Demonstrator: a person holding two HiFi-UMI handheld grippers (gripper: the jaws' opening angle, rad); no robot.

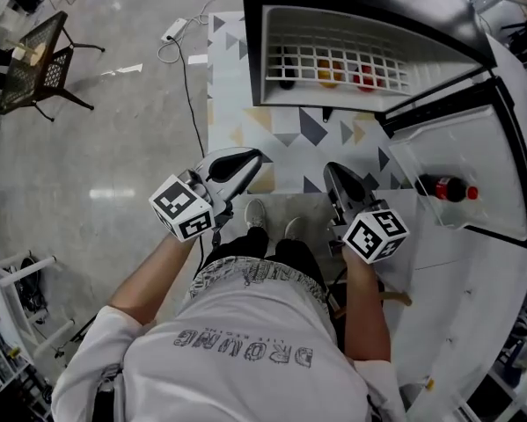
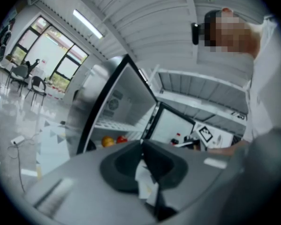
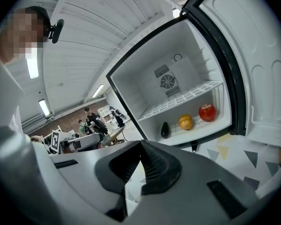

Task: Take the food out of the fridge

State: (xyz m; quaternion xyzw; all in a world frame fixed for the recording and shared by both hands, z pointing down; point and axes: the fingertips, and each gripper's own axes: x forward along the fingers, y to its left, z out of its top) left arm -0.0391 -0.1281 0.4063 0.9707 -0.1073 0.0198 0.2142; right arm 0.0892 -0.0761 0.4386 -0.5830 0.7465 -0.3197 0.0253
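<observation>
The small fridge (image 1: 351, 25) stands open ahead of me, its door (image 1: 474, 148) swung out to the right. Under its wire shelf (image 3: 187, 97) lie a dark avocado (image 3: 165, 130), an orange (image 3: 186, 122) and a red apple (image 3: 207, 112); the head view shows the same avocado (image 1: 285, 83), orange (image 1: 329, 77) and apple (image 1: 364, 81). A cola bottle (image 1: 446, 188) lies in the door shelf. My left gripper (image 1: 252, 156) and right gripper (image 1: 332, 170) both hover short of the fridge, jaws shut and holding nothing. Each points toward the opening.
A triangle-patterned mat (image 1: 272, 143) covers the floor before the fridge. A black chair (image 1: 34, 64) stands far left, with a power strip and cable (image 1: 173, 30) near the mat. A white rack (image 1: 8, 297) is at lower left. People stand far off (image 3: 88, 118).
</observation>
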